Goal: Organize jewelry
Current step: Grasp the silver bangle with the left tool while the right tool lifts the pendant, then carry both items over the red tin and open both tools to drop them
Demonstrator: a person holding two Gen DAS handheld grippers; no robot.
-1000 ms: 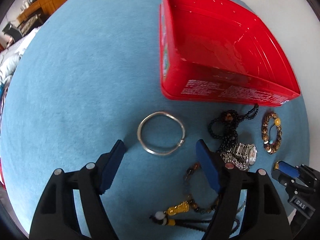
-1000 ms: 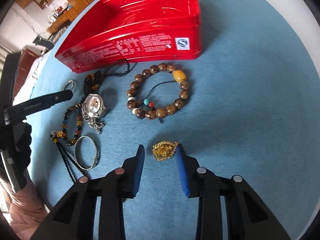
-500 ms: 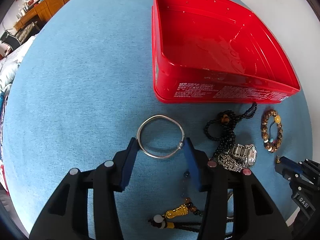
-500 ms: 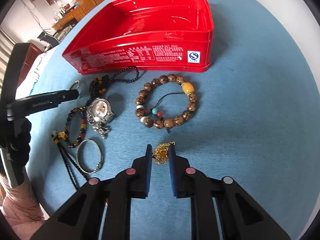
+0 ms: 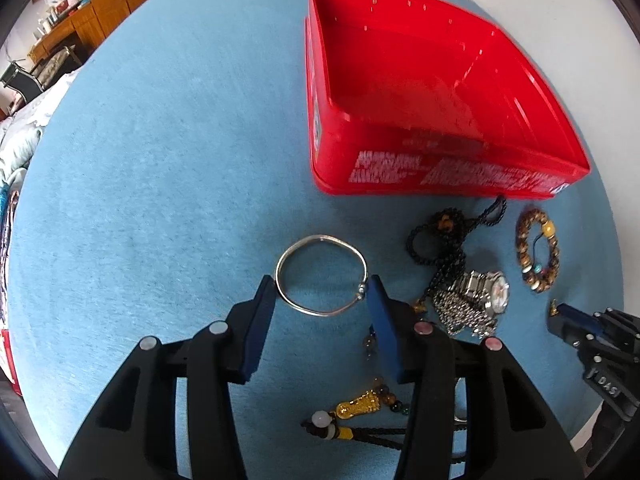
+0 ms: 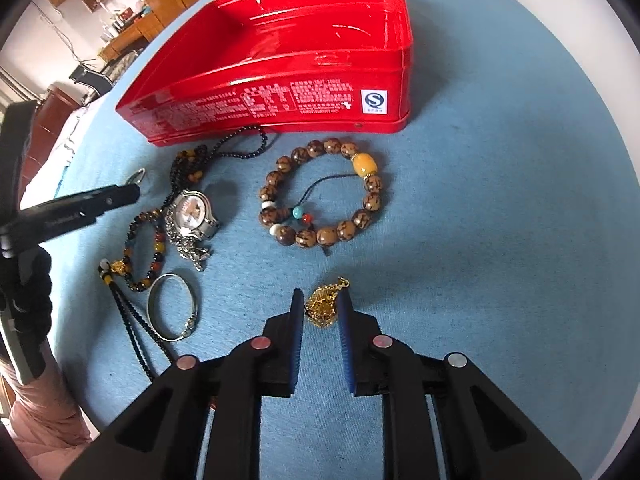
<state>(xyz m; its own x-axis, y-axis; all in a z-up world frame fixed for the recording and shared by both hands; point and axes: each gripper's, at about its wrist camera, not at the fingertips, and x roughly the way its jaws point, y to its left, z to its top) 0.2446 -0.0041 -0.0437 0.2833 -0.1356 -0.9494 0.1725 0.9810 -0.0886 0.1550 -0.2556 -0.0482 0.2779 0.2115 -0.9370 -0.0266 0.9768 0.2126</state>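
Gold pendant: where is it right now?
Right wrist view: the gold pendant sits between the right gripper fingers, on the blue cloth just below the wooden bead bracelet.

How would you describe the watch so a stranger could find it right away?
Start at the red box on the blue cloth. In front of its left end lies the watch, half under black beads; it's the only piece with a dial.

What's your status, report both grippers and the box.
Left gripper shut on silver bangle. Right gripper shut on gold pendant. Red box empty, path clear.
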